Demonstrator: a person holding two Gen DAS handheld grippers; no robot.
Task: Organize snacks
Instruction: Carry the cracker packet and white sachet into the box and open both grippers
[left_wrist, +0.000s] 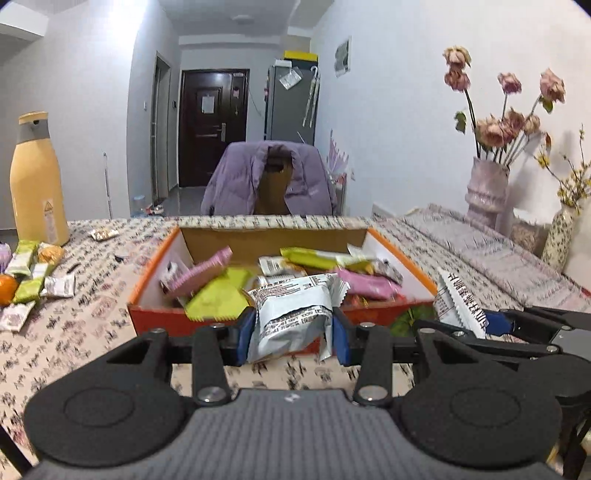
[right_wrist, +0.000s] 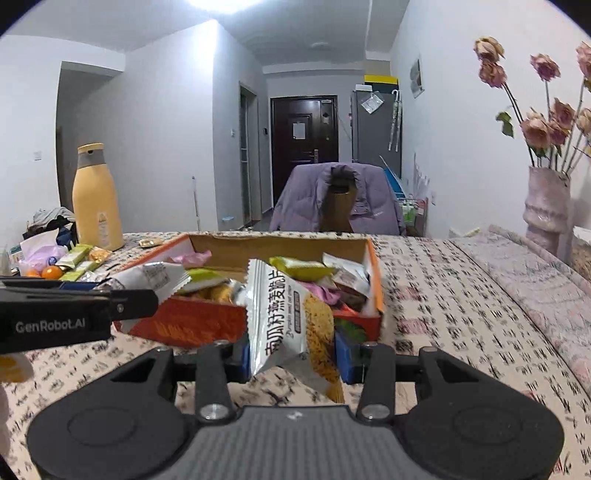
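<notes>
An orange cardboard box (left_wrist: 147, 273) holds several snack packets in green, pink and white; it also shows in the right wrist view (right_wrist: 375, 273). My left gripper (left_wrist: 293, 326) is shut on a white snack packet (left_wrist: 291, 317), just in front of the box's near wall. My right gripper (right_wrist: 291, 350) is shut on a white and orange oat crisp packet (right_wrist: 284, 317), also before the box's near wall. The right gripper shows at the right of the left view (left_wrist: 491, 323), the left gripper at the left of the right view (right_wrist: 155, 291).
Loose snack packets (left_wrist: 29, 284) and an orange fruit (left_wrist: 7, 290) lie on the patterned tablecloth at the left, beside a tall yellow bottle (left_wrist: 35, 184). A pink vase of dried flowers (left_wrist: 485, 192) stands at the right. A chair with a purple jacket (left_wrist: 269, 181) is behind the table.
</notes>
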